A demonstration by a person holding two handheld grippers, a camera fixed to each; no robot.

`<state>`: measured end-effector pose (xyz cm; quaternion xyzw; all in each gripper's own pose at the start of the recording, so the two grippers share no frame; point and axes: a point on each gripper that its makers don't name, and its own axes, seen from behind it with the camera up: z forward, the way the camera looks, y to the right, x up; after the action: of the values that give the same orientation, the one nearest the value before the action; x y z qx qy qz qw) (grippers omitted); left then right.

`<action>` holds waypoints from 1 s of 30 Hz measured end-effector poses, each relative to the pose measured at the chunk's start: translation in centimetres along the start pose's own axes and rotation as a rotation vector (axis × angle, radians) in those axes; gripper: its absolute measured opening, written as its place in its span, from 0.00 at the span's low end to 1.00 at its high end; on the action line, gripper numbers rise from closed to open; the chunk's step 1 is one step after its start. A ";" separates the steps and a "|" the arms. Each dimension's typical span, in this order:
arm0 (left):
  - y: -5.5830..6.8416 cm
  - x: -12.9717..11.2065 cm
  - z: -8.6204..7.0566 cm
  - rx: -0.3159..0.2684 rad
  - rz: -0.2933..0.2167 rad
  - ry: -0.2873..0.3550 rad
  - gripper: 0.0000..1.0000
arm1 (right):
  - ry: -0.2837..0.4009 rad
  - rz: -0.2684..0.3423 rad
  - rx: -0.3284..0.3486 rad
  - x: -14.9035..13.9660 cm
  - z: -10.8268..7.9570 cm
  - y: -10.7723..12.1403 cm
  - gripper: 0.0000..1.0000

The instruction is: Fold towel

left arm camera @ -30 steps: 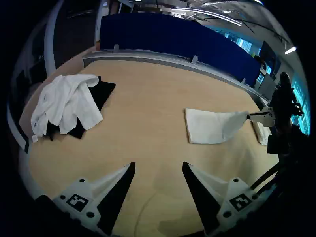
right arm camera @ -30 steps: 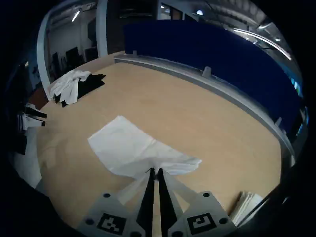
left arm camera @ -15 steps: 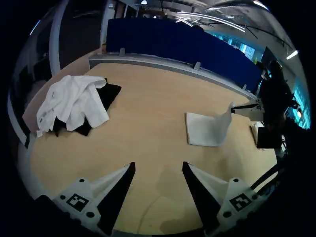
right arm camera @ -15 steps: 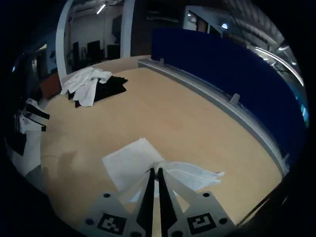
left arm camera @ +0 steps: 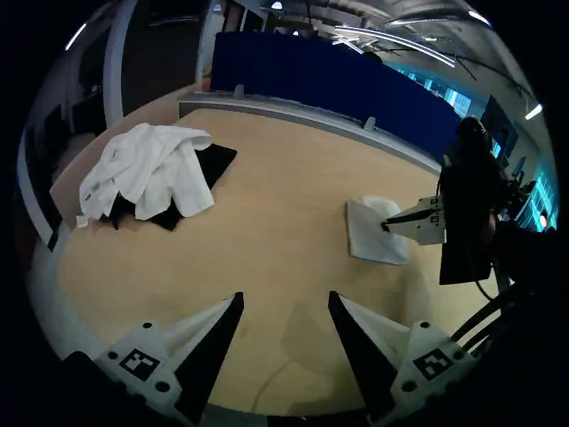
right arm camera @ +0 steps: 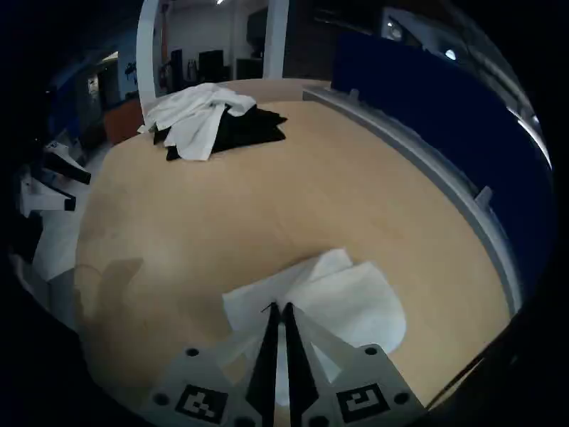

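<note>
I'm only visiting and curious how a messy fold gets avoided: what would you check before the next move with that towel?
Grip: right gripper shut on the towel edge: ok.
Fold: towel doubled over itself on the table: ok.
Edges lined up: cannot tell.
Free tool: left gripper open, apart from the towel: ok.
Clutter: white clothing pile well apart from the towel: ok.

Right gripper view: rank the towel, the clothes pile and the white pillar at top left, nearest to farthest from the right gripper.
1. Towel: at the jaws, low centre.
2. Clothes pile: far end of the table, upper left.
3. White pillar: beyond the table, top left.
</note>
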<state>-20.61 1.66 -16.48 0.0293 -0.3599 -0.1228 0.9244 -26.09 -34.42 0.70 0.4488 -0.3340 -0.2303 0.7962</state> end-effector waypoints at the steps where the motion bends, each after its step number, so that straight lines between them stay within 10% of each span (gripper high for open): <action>1: 0.0 -0.1 0.0 0.001 -0.003 -0.001 0.88 | -0.011 0.004 0.007 -0.4 0.5 -0.3 0.06; 10: 0.0 -0.1 0.3 -0.002 -0.002 -0.004 0.88 | -0.023 0.038 0.033 -1.4 1.5 -0.8 0.09; 20: 0.1 0.3 0.8 -0.008 0.008 -0.009 0.88 | 0.013 0.048 -0.002 -1.2 -0.4 0.1 0.79; 30: 0.6 0.4 0.8 -0.014 0.008 -0.009 0.88 | 0.013 0.118 -0.066 -3.7 -2.3 1.0 0.89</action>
<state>-20.74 2.12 -15.56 0.0207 -0.3635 -0.1218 0.9234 -26.80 -30.21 -0.47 0.4034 -0.3468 -0.1909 0.8250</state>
